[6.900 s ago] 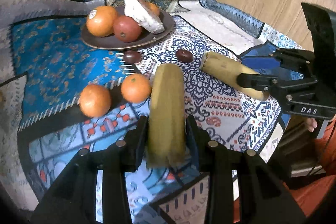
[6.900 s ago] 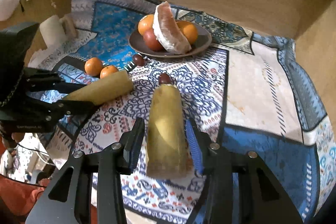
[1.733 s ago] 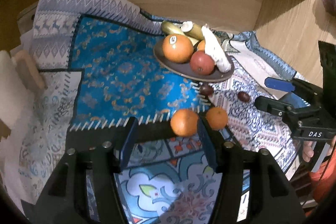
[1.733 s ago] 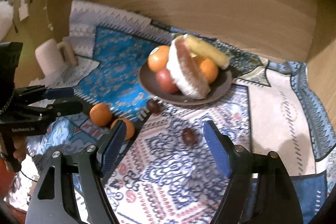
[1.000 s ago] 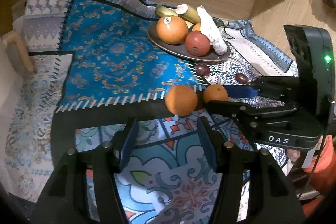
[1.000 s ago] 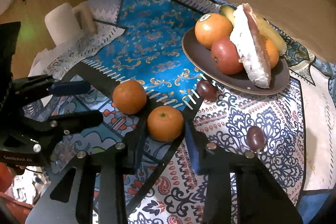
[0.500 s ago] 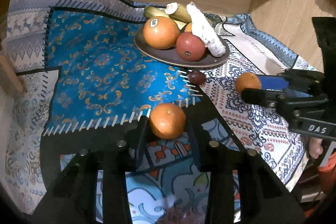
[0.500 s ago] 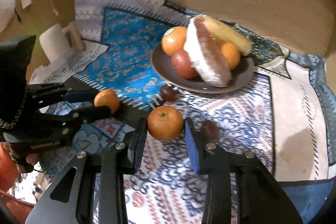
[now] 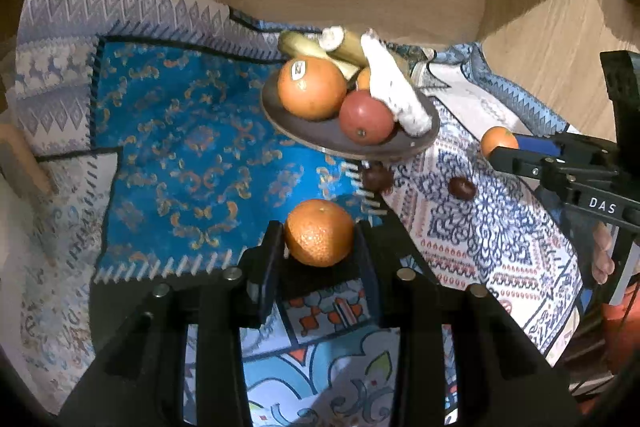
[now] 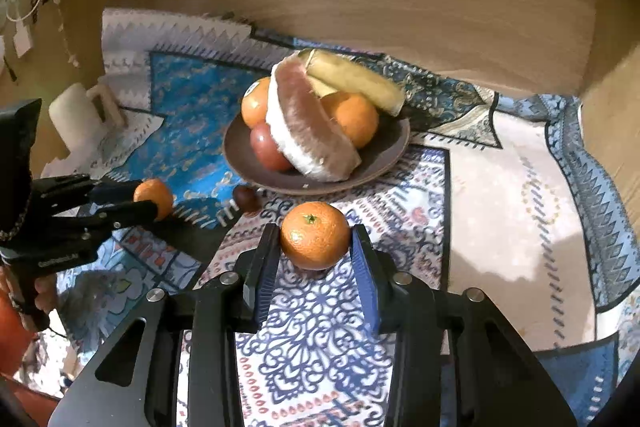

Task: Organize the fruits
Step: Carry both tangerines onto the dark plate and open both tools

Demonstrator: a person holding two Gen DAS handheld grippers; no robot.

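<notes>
Left tool (image 9: 318, 245) has just closed its jaws and grips one mandarin (image 9: 319, 231); right tool (image 10: 314, 247) clamps a 2nd mandarin (image 10: 314, 235). Both held above the patterned cloth (image 10: 500, 195), near the fruit plate (image 10: 384, 155).

The bench (image 10: 500, 39) is pale wood, boxed in by a wooden back wall and side panel. A patterned cloth (image 9: 188, 155) covers almost all of it: a bright blue panel with gold scrolls to the left, a white-and-navy ornamental panel (image 10: 320, 315) in the middle, a plain cream panel (image 10: 500, 227) to the right, with grey zigzag borders along the back. Directly on the cloth rest a dark round plate (image 10: 384, 151) and two small dark brown fruits (image 9: 377, 177) (image 9: 462, 186) just in front of the plate, apart from each other. A white roll (image 10: 74, 117) stands at the cloth's far left edge.
</notes>
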